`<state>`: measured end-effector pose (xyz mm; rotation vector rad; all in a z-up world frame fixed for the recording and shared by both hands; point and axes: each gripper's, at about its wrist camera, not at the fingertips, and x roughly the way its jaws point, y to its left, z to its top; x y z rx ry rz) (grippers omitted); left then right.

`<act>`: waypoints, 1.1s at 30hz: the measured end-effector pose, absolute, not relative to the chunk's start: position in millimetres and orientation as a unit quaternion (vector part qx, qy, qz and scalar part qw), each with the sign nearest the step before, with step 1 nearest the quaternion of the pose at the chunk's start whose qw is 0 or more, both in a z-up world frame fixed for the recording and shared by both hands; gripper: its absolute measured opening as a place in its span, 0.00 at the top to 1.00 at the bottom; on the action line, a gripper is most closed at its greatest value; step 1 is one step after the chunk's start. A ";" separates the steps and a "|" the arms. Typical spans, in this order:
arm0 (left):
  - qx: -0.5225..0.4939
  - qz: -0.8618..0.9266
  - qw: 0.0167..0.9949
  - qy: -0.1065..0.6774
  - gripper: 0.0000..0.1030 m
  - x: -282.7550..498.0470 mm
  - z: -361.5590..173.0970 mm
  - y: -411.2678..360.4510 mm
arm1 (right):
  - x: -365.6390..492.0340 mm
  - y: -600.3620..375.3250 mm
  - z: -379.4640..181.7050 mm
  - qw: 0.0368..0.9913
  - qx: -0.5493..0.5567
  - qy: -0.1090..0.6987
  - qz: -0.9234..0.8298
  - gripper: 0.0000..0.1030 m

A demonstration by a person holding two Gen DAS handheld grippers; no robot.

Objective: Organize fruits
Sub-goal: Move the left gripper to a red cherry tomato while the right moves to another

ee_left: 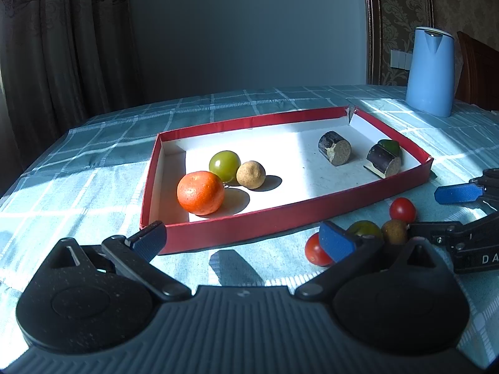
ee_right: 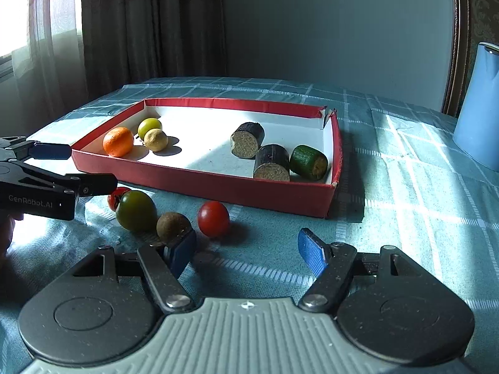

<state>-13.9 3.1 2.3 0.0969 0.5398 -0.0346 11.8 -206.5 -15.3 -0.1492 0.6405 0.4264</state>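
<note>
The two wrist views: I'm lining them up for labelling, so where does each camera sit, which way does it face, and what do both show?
Left wrist: rides the left gripper, faces the red tray across the table; own open fingers frame the view, right gripper enters from the right.
Right wrist: rides the right gripper, faces the tray's near wall; own open fingers show, left gripper at left.
Shared: tray, orange, loose red tomato, blue jug.

Blue jug (ee_left: 430,71) far right on my checked tablecloth (ee_left: 93,168), dark curtain (ee_left: 62,46) behind at left, plain wall (ee_left: 249,31), chair (ee_left: 478,71) past jug.
</note>
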 end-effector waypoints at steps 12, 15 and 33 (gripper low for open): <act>0.056 -0.025 0.963 0.262 0.00 -22.1 1.6 6.7 | 22.2 -176.6 -16.7 0.913 -0.108 0.304 0.250 0.72; 0.059 -0.033 0.967 0.244 0.00 -31.0 3.5 10.6 | 25.8 -184.0 -16.4 0.914 -0.080 0.310 0.250 0.78; 0.170 -0.070 0.945 0.269 0.01 -8.8 -9.3 -28.4 | 28.6 -192.2 -16.3 0.920 -0.057 0.313 0.230 0.77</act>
